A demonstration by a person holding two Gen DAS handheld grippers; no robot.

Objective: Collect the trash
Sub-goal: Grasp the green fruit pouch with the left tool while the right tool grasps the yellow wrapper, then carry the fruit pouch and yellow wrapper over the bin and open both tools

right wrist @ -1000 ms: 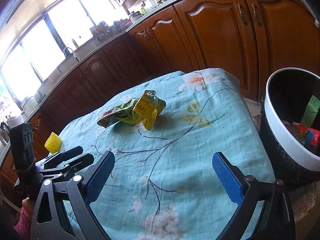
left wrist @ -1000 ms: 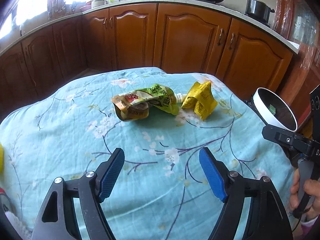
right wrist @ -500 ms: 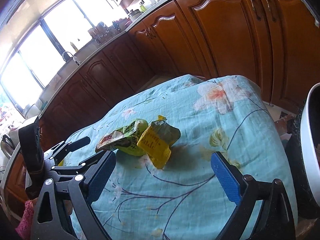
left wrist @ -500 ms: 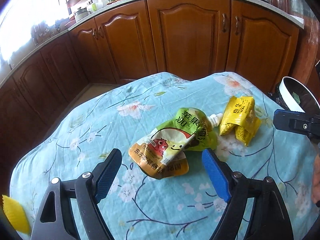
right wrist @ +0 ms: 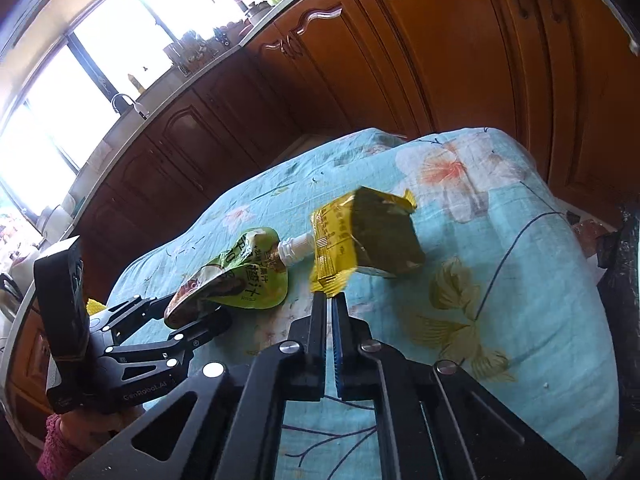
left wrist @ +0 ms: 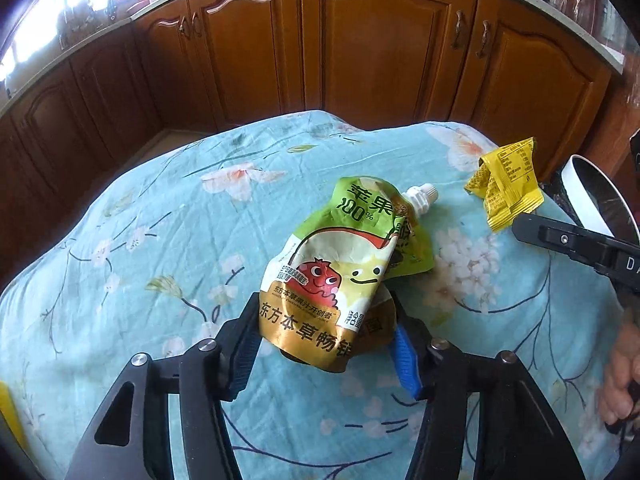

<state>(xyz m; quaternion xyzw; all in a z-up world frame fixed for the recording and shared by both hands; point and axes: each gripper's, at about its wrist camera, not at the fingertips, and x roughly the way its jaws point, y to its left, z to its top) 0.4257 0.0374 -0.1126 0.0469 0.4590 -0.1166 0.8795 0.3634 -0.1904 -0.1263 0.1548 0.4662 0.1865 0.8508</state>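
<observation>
Two items: one pouch (left wrist: 344,264), one yellow wrapper (right wrist: 360,240), both on the table (left wrist: 160,240).
Pouch axis: near-left to far-right, spout (left wrist: 420,196) pointing far-right toward wrapper.
Left tool (left wrist: 324,348): closing, pouch's near end between the jaws.
Right tool (right wrist: 330,300): clamped on wrapper's near edge.
Bin (left wrist: 592,204): one, far right.

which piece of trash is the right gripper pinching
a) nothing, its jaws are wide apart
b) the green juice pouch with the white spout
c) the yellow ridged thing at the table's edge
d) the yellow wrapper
d: in the right wrist view the right gripper has its jaws shut on the bottom edge of the yellow wrapper, while the green juice pouch sits between the left gripper's closing jaws.
</observation>
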